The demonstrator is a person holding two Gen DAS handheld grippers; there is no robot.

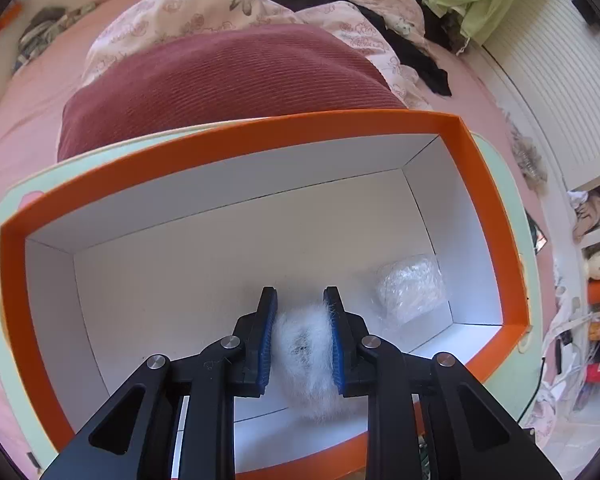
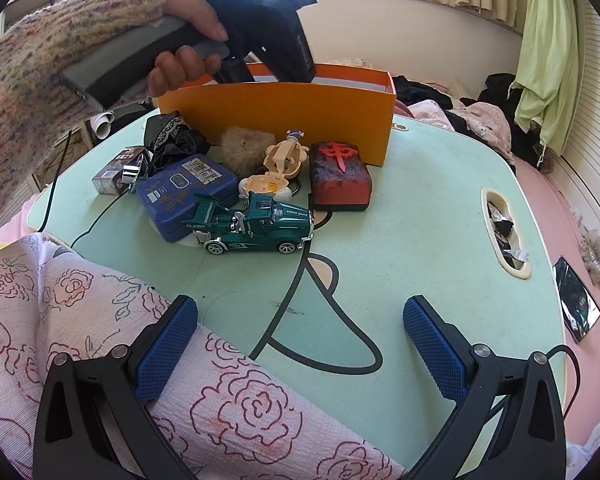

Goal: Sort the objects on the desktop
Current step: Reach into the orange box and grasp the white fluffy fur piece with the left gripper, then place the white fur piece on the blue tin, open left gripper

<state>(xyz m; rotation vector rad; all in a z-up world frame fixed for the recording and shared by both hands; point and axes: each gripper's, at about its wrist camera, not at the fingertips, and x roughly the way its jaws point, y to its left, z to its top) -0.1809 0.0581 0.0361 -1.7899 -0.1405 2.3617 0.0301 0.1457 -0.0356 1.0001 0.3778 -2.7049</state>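
Note:
My left gripper (image 1: 302,300) is shut on a white fluffy ball (image 1: 306,356) and holds it inside the orange box (image 1: 236,136), just above its white floor. A clear plastic bag (image 1: 412,288) lies in the box's right corner. In the right wrist view the left gripper (image 2: 260,32) reaches down into the orange box (image 2: 276,116). My right gripper (image 2: 300,344) is open and empty above the green table (image 2: 420,216). In front of the box lie a green toy truck (image 2: 256,224), a blue tin (image 2: 188,194), a red and black block (image 2: 340,176), a brown fluffy ball (image 2: 242,152) and a beige figure toy (image 2: 278,168).
A small silver box (image 2: 118,174) and black cloth (image 2: 172,140) lie at the table's left. A rose-print cloth (image 2: 100,340) covers the near left under my right gripper. A slot with scraps (image 2: 504,232) is in the table's right side. A red cushion (image 1: 228,84) lies behind the box.

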